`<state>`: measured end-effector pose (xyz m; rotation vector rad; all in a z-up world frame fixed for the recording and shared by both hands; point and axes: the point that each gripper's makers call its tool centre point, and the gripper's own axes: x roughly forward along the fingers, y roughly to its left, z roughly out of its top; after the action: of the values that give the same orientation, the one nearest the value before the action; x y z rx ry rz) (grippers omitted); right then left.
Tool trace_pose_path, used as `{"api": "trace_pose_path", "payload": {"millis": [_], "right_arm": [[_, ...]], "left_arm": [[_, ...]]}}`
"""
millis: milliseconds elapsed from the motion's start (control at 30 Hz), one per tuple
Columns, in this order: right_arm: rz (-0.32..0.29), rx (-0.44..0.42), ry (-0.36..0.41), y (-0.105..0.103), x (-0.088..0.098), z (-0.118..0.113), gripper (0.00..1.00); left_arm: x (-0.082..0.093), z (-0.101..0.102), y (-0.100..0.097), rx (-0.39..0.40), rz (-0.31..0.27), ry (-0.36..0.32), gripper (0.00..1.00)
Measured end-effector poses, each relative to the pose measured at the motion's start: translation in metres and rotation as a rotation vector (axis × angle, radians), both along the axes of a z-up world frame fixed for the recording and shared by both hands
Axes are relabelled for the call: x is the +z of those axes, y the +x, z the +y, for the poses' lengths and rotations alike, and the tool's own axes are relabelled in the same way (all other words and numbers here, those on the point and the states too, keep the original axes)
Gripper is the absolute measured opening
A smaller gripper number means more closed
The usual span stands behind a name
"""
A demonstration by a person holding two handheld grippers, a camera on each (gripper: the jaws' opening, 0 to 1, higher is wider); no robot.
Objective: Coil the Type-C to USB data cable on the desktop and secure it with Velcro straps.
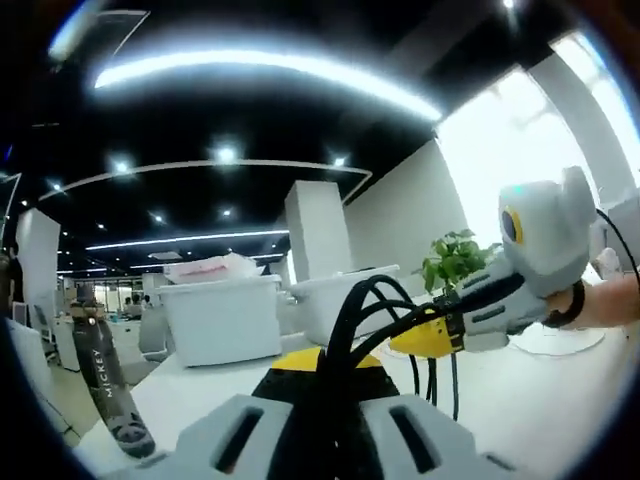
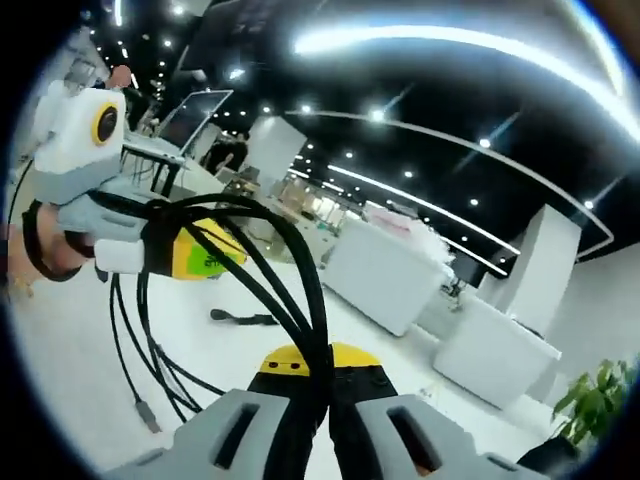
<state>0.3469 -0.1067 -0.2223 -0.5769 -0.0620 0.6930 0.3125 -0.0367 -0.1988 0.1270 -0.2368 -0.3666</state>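
Left gripper view: cable (image 1: 370,320) loops rise from the left gripper (image 1: 320,420) at 6 o'clock and run toward 3 o'clock into the right gripper (image 1: 450,325). Bins (image 1: 225,315) on the table (image 1: 560,400) behind, 10 to 12 o'clock. Plant (image 1: 455,260) behind the right gripper.

Right gripper view: cable strands fan from 6 o'clock up to the left gripper at 10 o'clock, loose ends hang to the table at 8 o'clock. Strap (image 2: 240,318) lies on the table between, near centre-left.

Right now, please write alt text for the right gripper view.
The right gripper pinches several black cable loops that arch over to the left gripper. Loose strands hang to the white desktop, where a dark strap lies.
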Motion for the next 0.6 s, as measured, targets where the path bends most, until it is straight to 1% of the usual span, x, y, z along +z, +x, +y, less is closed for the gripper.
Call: {"api": "trace_pose_path", "payload": {"millis": [33, 67, 100, 133, 167, 233, 300, 333, 367, 400, 467, 500, 533, 567, 600], "right_arm": [[0.042, 0.022, 0.008, -0.008, 0.0, 0.006, 0.02], [0.061, 0.047, -0.006, -0.014, 0.0, 0.011, 0.02], [0.094, 0.064, -0.009, -0.018, -0.001, 0.016, 0.02], [0.124, 0.077, 0.014, -0.022, 0.0, 0.022, 0.02], [0.145, 0.092, 0.004, -0.025, -0.002, 0.028, 0.02], [0.217, 0.122, 0.01, -0.03, -0.01, 0.042, 0.02], [0.285, 0.142, -0.007, -0.029, -0.026, 0.055, 0.02], [0.31, 0.145, -0.005, -0.025, -0.034, 0.061, 0.02], [0.314, 0.144, -0.008, -0.021, -0.039, 0.065, 0.02], [0.338, 0.153, -0.006, -0.016, -0.052, 0.073, 0.03], [0.35, 0.162, 0.008, -0.009, -0.067, 0.082, 0.04], [0.345, 0.205, 0.008, -0.01, -0.077, 0.091, 0.04], [0.345, 0.225, 0.017, -0.011, -0.081, 0.096, 0.06], [0.361, 0.252, 0.058, -0.013, -0.081, 0.101, 0.09], [0.385, 0.282, 0.12, -0.017, -0.075, 0.104, 0.12]], "left_arm": [[0.001, 0.005, -0.005, 0.002, 0.01, 0.009, 0.02], [0.002, 0.011, -0.008, 0.007, 0.015, 0.016, 0.02], [0.002, 0.016, -0.011, 0.011, 0.023, 0.022, 0.02], [0.002, 0.021, -0.014, 0.016, 0.034, 0.024, 0.02], [0.002, 0.027, -0.017, 0.022, 0.051, 0.029, 0.02], [-0.003, 0.04, -0.02, 0.039, 0.094, 0.033, 0.02], [-0.015, 0.053, -0.018, 0.073, 0.141, 0.06, 0.02], [-0.021, 0.059, -0.016, 0.085, 0.149, 0.064, 0.02], [-0.029, 0.063, -0.013, 0.092, 0.166, 0.07, 0.02], [-0.038, 0.069, -0.009, 0.093, 0.182, 0.065, 0.02], [-0.057, 0.081, -0.002, 0.097, 0.223, 0.045, 0.02], [-0.065, 0.088, 0.002, 0.111, 0.237, 0.042, 0.02], [-0.073, 0.097, 0.005, 0.129, 0.255, 0.041, 0.02], [-0.079, 0.106, 0.009, 0.144, 0.27, 0.038, 0.02], [-0.085, 0.116, 0.012, 0.159, 0.293, 0.019, 0.02]]}}
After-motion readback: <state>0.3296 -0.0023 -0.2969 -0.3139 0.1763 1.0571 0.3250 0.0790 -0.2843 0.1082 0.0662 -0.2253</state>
